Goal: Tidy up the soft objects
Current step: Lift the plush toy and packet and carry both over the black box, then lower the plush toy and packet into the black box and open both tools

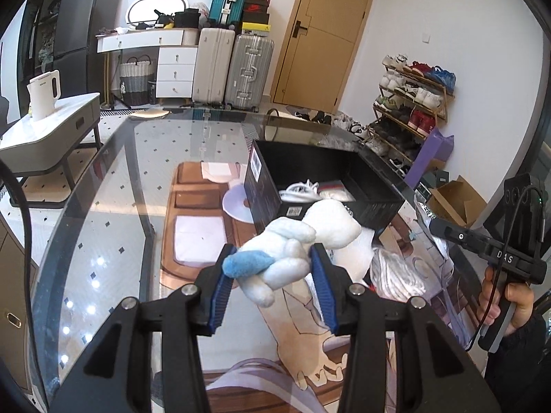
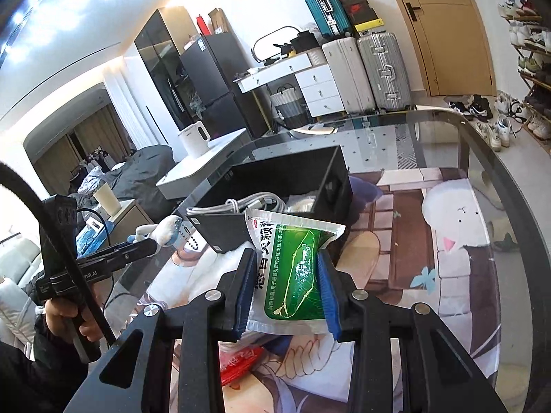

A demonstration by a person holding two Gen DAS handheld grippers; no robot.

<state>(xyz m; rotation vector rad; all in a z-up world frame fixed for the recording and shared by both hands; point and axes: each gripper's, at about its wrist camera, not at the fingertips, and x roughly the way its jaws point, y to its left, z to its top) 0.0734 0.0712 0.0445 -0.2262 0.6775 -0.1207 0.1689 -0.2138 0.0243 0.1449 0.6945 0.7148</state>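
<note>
A white plush toy (image 1: 292,251) with a blue patch was clamped between the blue pads of the left gripper (image 1: 272,265), held in the air just in front of the black box (image 1: 265,186). Its lower end hung below the jaws; its face could not be made out, and in the right wrist view only a small part of it, with a bead chain, showed past the gripper's side. A green and white sachet (image 2: 292,268) was pinched in the right gripper (image 2: 287,285), also just in front of the black box, its printed text partly hidden by the pads. Inside the box a white cable (image 2: 241,203) and a pale packet (image 1: 335,189) were seen, the rest being hidden by the box walls. Beside the box, a striped white cloth (image 1: 396,272) lay partly covered by the plush toy. Below the right gripper, a red packet (image 2: 237,364) was cut off by the black arms. The box stood on a glass table (image 1: 103,241), over a printed cartoon mat (image 2: 447,223). Beyond the box, suitcases (image 1: 234,69), a white dresser (image 1: 165,58), a wooden door (image 1: 327,34) and a shoe rack (image 1: 409,103) were visible, and to its left a white kettle (image 1: 44,94) on a side table.
</note>
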